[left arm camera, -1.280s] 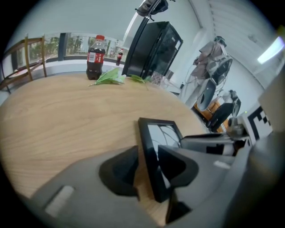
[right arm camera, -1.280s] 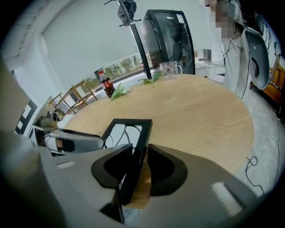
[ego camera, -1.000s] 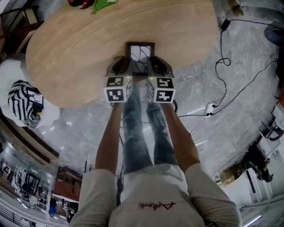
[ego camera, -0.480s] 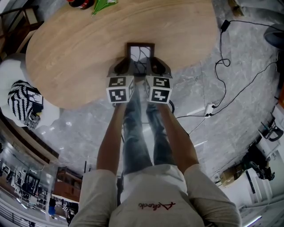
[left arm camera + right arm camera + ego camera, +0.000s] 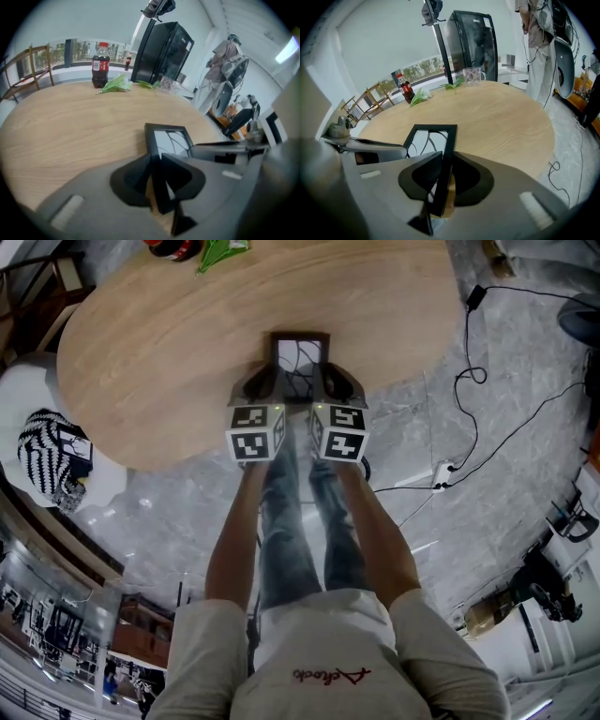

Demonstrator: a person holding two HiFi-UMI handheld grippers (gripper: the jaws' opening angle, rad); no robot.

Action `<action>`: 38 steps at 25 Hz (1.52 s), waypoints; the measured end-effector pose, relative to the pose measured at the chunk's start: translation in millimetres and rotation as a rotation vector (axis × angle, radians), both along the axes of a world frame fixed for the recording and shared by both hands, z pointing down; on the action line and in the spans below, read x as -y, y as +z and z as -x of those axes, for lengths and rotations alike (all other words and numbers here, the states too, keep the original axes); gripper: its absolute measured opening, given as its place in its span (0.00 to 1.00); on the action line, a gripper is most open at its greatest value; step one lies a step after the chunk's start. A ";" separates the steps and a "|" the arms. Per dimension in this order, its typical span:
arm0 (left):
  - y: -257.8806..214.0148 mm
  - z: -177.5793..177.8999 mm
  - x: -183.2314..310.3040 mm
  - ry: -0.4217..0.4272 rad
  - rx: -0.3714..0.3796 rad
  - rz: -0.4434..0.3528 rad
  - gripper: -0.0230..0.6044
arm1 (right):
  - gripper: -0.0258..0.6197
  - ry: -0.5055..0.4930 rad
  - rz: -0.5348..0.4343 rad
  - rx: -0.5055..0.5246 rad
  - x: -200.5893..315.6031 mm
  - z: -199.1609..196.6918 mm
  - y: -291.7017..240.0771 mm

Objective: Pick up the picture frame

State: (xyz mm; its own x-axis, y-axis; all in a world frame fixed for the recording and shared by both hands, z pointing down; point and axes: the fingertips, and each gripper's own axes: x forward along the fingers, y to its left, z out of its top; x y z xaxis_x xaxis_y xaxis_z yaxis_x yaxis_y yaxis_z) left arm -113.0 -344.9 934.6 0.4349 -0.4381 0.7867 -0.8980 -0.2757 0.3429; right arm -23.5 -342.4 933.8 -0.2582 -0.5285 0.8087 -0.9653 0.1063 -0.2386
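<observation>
Fingers of the left gripper [image 5: 157,177] and right gripper [image 5: 440,180], having just closed in, pinch the 9 and 3 o'clock rails of the picture frame [image 5: 300,352].

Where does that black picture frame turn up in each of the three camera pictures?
Head view: the picture frame sits in the upper middle, near the closest edge of the round table.
Left gripper view: the picture frame is just right of centre, in the lower half.
Right gripper view: the picture frame is just left of centre, in the lower half.
Shared landmark: the green leaves on the table's far side, seen in all three views.
</observation>
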 end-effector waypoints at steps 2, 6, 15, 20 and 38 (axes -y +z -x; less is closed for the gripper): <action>-6.4 -1.5 3.8 0.000 -0.002 -0.015 0.15 | 0.15 -0.003 -0.016 -0.002 4.4 -1.5 -7.1; -29.7 -0.8 14.3 -0.012 -0.002 -0.055 0.15 | 0.15 -0.006 -0.059 0.000 14.7 -1.0 -30.8; -148.3 5.0 49.1 -0.055 -0.004 -0.201 0.15 | 0.15 -0.023 -0.212 0.009 52.5 4.2 -151.5; -226.6 4.3 63.4 -0.070 -0.005 -0.304 0.15 | 0.15 -0.033 -0.311 0.019 67.5 3.5 -228.9; -445.1 -10.7 3.0 -0.100 -0.021 -0.543 0.15 | 0.15 -0.105 -0.547 0.014 11.8 -11.7 -446.5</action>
